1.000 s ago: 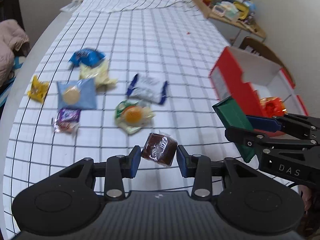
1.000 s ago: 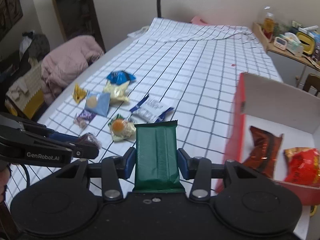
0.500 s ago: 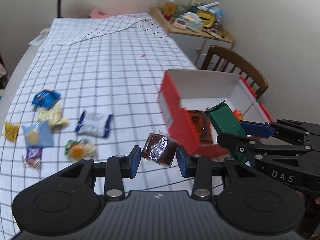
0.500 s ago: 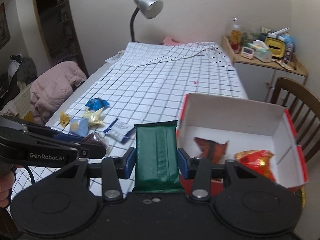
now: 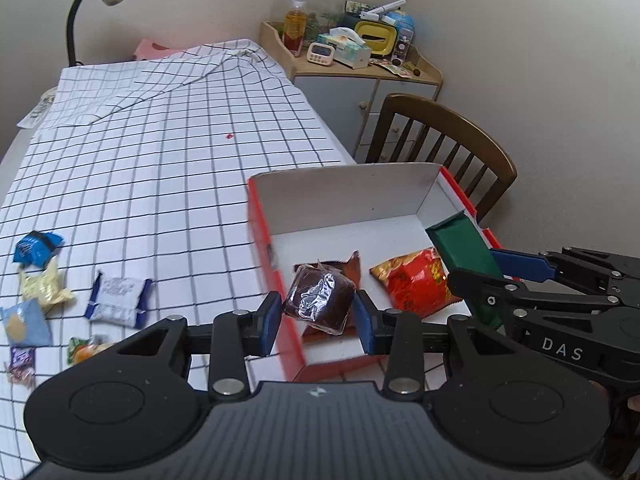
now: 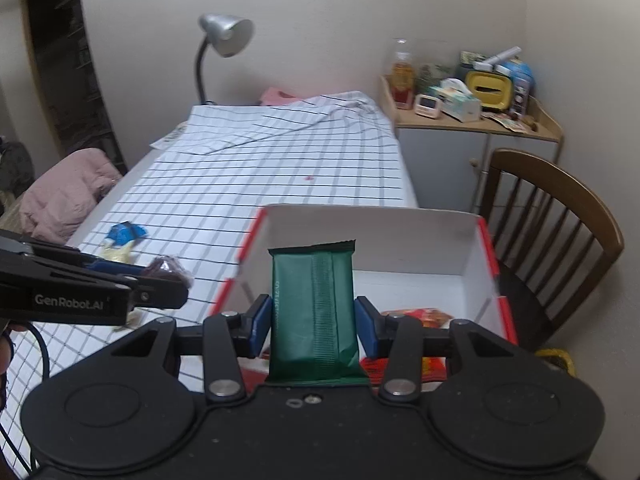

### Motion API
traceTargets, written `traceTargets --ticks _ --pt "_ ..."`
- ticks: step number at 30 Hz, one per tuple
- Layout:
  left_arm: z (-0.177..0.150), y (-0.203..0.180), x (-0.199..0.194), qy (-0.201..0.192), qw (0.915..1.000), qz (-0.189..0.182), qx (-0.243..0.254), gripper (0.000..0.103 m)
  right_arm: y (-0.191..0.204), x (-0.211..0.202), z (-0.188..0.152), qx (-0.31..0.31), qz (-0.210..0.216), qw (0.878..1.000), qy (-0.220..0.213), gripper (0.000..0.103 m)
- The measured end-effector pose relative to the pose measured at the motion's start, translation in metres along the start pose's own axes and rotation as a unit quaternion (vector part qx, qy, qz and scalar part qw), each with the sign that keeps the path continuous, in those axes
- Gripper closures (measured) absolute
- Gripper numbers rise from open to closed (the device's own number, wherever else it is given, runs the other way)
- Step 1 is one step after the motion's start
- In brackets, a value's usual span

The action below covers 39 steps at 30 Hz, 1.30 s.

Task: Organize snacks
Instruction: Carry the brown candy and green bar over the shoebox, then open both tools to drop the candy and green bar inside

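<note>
Checked tablecloth, six loose snack packets

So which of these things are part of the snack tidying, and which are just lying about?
Part of the job:
- brown wrapped cake in left claw
- green packet in right claw
- red box
- loose snacks, e.g. blue-and-white packet

Just lying about:
- desk lamp
- wooden chair
- cluttered cabinet
</note>
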State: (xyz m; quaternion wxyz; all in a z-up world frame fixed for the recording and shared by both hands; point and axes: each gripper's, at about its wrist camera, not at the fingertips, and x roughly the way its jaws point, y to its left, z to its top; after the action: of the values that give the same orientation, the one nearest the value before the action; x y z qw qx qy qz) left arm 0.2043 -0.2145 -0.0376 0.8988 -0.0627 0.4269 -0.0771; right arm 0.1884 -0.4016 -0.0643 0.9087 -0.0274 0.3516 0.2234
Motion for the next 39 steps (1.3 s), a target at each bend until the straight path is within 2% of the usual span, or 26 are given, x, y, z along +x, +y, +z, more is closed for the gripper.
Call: traceTargets --ticks 8,19,30,39 --pt "0.022 -0.023 0.044 0.018 0.9996 0.018 0.012 0.065 -0.041 0.019 0.003 0.015 -0.027 0.999 0.014 0.060" --pt "0.044 -0.031 0.106 0.051 0.9979 0.040 0.004 0.065 -0.079 0.061 0.005 0.018 -0.053 0.997 0.048 0.060" --pt "0.052 -0.039 0.154 0.091 0.9939 0.060 0.019 0.065 -0.093 0.105 0.006 0.011 -0.052 0.993 0.101 0.060" --pt "0.054 -0.038 0.182 0.133 0.9886 0.063 0.031 0.065 -0.095 0.124 0.007 -0.003 -0.043 0.991 0.129 0.060"
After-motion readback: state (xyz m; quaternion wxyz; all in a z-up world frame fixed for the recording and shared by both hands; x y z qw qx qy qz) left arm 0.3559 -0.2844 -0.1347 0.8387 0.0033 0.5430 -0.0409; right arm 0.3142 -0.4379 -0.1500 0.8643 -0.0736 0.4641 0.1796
